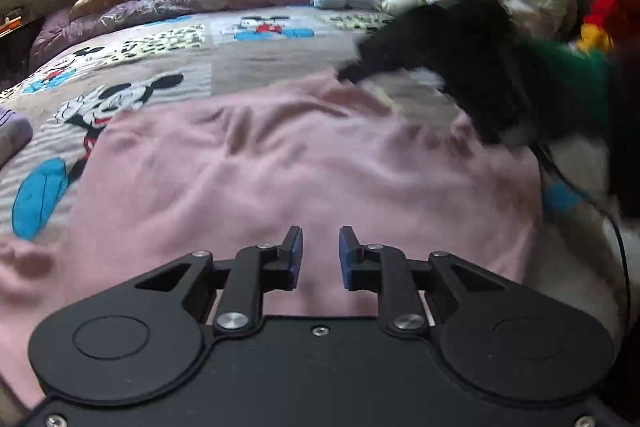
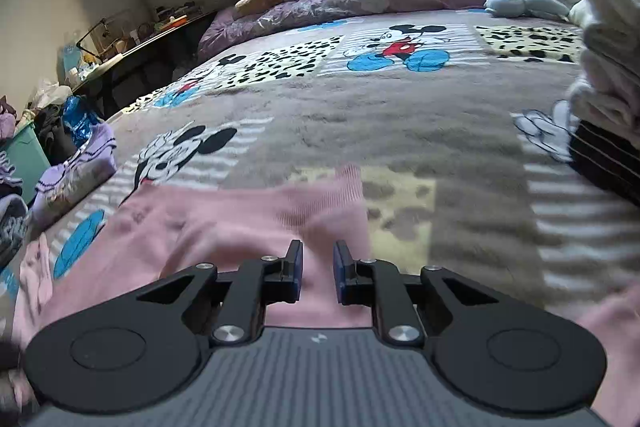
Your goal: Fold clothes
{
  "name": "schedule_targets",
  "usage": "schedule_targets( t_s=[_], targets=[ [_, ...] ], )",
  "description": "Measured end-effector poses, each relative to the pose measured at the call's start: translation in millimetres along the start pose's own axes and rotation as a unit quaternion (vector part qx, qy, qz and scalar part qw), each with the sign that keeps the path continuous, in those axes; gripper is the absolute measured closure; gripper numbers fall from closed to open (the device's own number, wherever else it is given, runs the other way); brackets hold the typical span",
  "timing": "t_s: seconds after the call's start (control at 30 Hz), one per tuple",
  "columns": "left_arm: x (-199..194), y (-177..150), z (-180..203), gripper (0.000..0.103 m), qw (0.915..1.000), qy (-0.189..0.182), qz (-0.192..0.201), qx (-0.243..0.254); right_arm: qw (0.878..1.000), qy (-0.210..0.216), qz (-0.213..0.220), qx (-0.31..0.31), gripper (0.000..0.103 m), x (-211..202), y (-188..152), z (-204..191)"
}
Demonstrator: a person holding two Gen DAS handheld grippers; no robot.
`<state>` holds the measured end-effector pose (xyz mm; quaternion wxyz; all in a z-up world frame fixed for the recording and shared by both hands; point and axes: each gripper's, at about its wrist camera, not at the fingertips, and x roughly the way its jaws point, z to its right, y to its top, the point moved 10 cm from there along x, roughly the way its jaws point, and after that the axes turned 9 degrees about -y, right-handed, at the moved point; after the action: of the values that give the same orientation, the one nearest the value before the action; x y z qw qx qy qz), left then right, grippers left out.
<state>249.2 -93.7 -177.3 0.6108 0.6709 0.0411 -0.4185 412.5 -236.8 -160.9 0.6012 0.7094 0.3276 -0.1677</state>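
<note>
Pink garment (image 1: 304,163) spread flat, slightly wrinkled, on bed.

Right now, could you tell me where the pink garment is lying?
The pink garment lies spread on the Mickey Mouse blanket at the near end of the bed, directly beneath both open grippers, filling the lower centre of the left wrist view.

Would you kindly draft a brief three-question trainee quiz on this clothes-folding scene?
1. True or false: the left gripper is open with nothing between its fingers.
2. What colour is the garment spread on the blanket? A) green B) pink C) white
3. Fill in: the right gripper hovers above the garment's ____ cuff.

Key: 1 true; 2 B; 3 ribbed.
</note>
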Motion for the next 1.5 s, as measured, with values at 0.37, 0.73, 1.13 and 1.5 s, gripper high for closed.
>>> schedule_targets(
  t_s=[0.37, 0.73, 1.13, 1.5],
  targets=[
    [-9.9, -29.5, 24.1, 0.083, 0.9979, 0.012, 0.003, 0.064, 0.993, 0.02, -0.054, 0.101, 0.103, 75.3, 7.3, 35.8],
    [-85.5, -48.0, 32.7, 0.071, 0.9963, 0.023, 0.067, 0.049, 1.0, -0.003, 0.008, 0.02, 0.084, -17.0, 17.5, 19.8],
    [-60.6, -79.6, 10.6, 0.07, 0.9934, 0.097, 0.006, 0.061, 0.985, 0.081, 0.057, -0.143, 0.086, -162.5, -165.8, -105.9],
    [-74.9, -75.0, 11.9, 0.07, 0.9942, 0.09, 0.036, 0.046, 0.971, 0.028, 0.059, -0.231, 0.079, -160.8, -218.1, -127.5]
  ],
)
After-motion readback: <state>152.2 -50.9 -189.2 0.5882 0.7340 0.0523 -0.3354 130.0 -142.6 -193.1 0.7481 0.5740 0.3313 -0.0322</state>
